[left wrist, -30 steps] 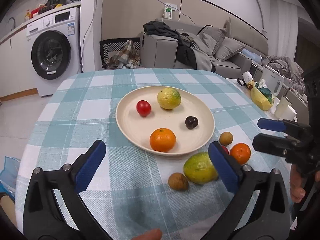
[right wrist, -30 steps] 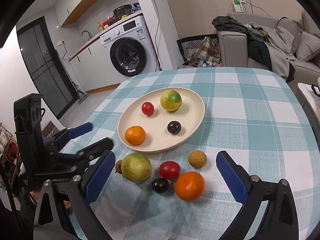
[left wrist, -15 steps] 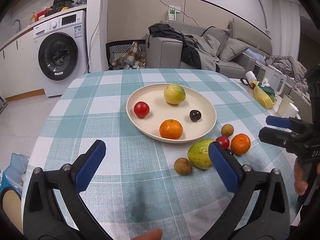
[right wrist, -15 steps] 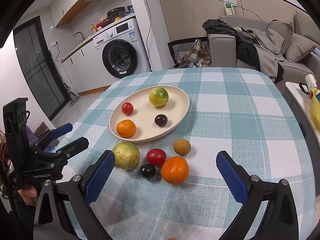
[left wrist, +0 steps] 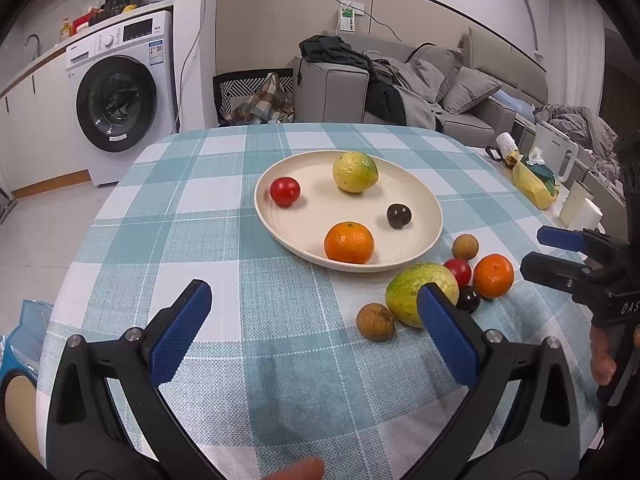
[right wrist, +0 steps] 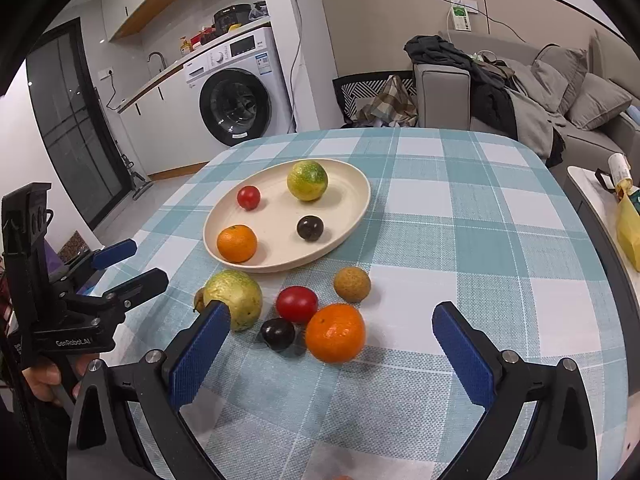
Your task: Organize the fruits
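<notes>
Left view only: my right gripper [left wrist: 560, 254] comes in from the right edge, beside a yellow bag [left wrist: 534, 184] and white cups [left wrist: 578, 212] on a side surface
Right view only: my left gripper [right wrist: 124, 264] shows at the left edge with my hand [right wrist: 44, 376] under its handle; a dark glass door [right wrist: 68, 120] stands behind it
Both views: a washing machine [left wrist: 120, 96] and a grey sofa [right wrist: 520, 92] heaped with clothes lie beyond the table
Left gripper: I hold it wide open with nothing between the blue pads [left wrist: 180, 332], low over bare checked tablecloth [left wrist: 192, 216] on the near left side
Right gripper: also spread wide and empty in its own view, its point [right wrist: 328, 356] just above the loose fruit
Plate [left wrist: 424, 240]: cream, oval, near the middle of the table
In the plate: a small tomato [left wrist: 285, 191], a yellow-green citrus [left wrist: 355, 171], a dark plum [left wrist: 399, 215] and a mandarin [left wrist: 349, 242], each lying apart from the others
Outside the plate: six fruits cluster on the cloth just beside the plate's near rim
Big green fruit [right wrist: 234, 298]: closest to the rim, partly behind my right gripper's left pad
Brown fruit by it [left wrist: 375, 321]: clear in the left view, only a sliver in the right view
Second tomato [right wrist: 297, 304]: between the green fruit and the loose mandarin [right wrist: 335, 333]
Second dark plum [right wrist: 278, 333]: just beside that tomato and that mandarin
Other brown fruit [right wrist: 352, 284]: a little apart, nearer the plate
</notes>
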`<state>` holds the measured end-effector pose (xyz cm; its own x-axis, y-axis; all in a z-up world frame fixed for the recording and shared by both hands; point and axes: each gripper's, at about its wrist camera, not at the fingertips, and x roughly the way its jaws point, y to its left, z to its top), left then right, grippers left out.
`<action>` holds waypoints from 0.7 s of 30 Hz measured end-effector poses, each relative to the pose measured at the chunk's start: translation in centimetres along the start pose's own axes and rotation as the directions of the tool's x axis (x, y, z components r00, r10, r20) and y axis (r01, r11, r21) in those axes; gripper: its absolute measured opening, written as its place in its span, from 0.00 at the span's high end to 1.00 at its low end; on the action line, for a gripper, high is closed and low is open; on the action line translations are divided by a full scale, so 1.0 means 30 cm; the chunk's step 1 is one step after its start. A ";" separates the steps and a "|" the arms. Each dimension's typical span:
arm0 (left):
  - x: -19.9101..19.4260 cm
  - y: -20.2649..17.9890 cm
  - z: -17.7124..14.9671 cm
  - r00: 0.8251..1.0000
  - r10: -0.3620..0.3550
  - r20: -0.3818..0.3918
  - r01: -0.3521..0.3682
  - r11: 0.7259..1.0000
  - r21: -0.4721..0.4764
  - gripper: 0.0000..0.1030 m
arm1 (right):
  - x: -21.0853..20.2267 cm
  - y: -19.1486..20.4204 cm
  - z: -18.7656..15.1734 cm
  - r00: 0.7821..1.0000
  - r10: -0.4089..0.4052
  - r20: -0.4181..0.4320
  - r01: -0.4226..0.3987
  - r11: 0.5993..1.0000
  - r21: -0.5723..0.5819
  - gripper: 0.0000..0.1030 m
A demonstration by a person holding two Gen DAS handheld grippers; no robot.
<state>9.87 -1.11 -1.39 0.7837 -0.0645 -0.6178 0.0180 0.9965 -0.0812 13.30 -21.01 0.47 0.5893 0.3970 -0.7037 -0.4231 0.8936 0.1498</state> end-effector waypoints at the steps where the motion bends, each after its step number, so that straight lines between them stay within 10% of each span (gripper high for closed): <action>1: 0.003 -0.001 0.000 1.000 -0.001 -0.003 0.001 1.000 0.000 0.01 | 0.003 -0.007 -0.001 1.000 -0.001 -0.002 0.001 1.000 0.007 0.00; 21: 0.063 -0.011 -0.023 0.997 -0.023 -0.079 0.024 1.000 0.012 0.01 | 0.068 -0.080 -0.030 0.996 -0.023 -0.085 0.028 0.998 0.063 0.00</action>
<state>10.93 -1.58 -3.06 0.7315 -0.0913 -0.6757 0.0441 0.9953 -0.0866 14.91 -22.54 -1.96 0.5380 0.3572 -0.7635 -0.3623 0.9158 0.1732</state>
